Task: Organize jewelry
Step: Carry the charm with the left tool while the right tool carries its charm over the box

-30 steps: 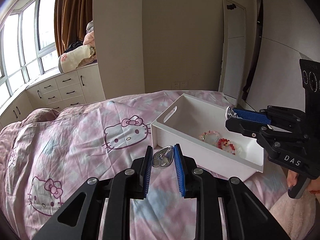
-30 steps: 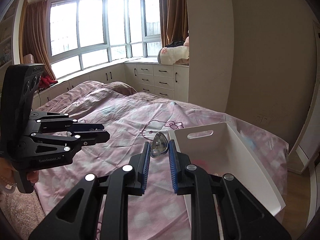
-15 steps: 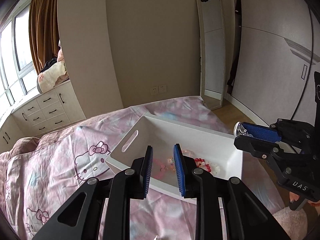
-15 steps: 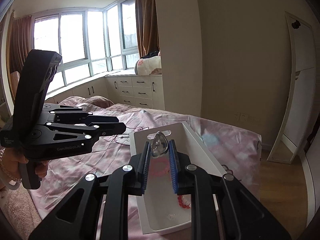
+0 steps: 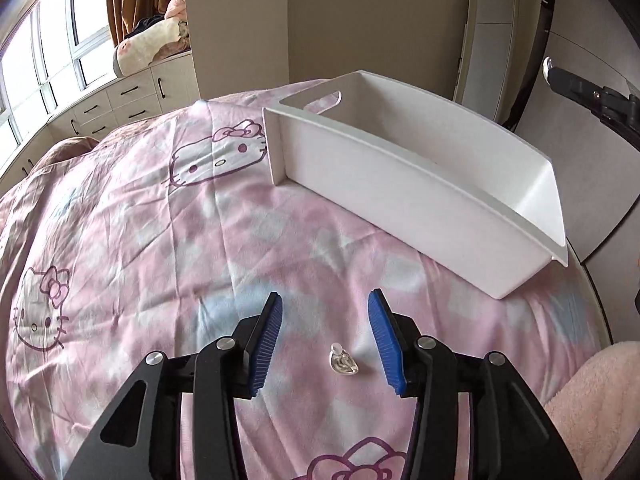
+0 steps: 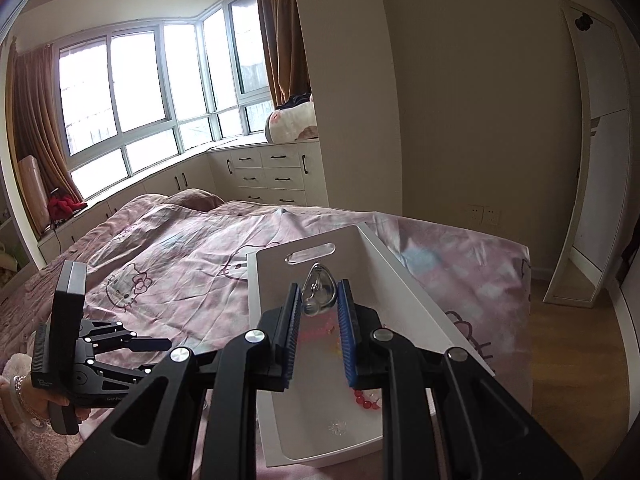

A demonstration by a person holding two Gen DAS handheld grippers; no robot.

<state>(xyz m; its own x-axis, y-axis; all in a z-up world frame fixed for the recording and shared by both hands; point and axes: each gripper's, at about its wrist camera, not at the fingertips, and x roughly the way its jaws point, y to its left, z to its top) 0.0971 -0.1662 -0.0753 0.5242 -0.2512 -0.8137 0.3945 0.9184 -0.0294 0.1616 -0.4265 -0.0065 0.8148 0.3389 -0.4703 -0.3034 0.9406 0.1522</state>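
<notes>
A white bin (image 5: pixel 404 184) stands on the pink Hello Kitty bedspread (image 5: pixel 140 232). My left gripper (image 5: pixel 325 305) is open, low over the bedspread in front of the bin, with a clear drop-shaped pendant (image 5: pixel 342 363) lying on the cloth between its fingers. My right gripper (image 6: pixel 319 293) is shut on a clear silver-rimmed pendant (image 6: pixel 318 289) and holds it above the bin (image 6: pixel 280 280). Red beads (image 6: pixel 366 400) and a pink bracelet (image 6: pixel 310 335) lie in the bin's bottom. The left gripper also shows at lower left in the right wrist view (image 6: pixel 160 344).
The bed's edge drops to a wooden floor (image 6: pixel 568 352) on the right. A leaning mirror (image 6: pixel 588 160) stands by the wall. White drawers (image 6: pixel 276 172) and a window seat run behind the bed. A fluffy pink sleeve (image 5: pixel 592 408) is at lower right.
My left gripper has opened wide and dropped low over the bedspread, now straddling the loose pendant. My right gripper has stayed shut on its pendant above the bin.
</notes>
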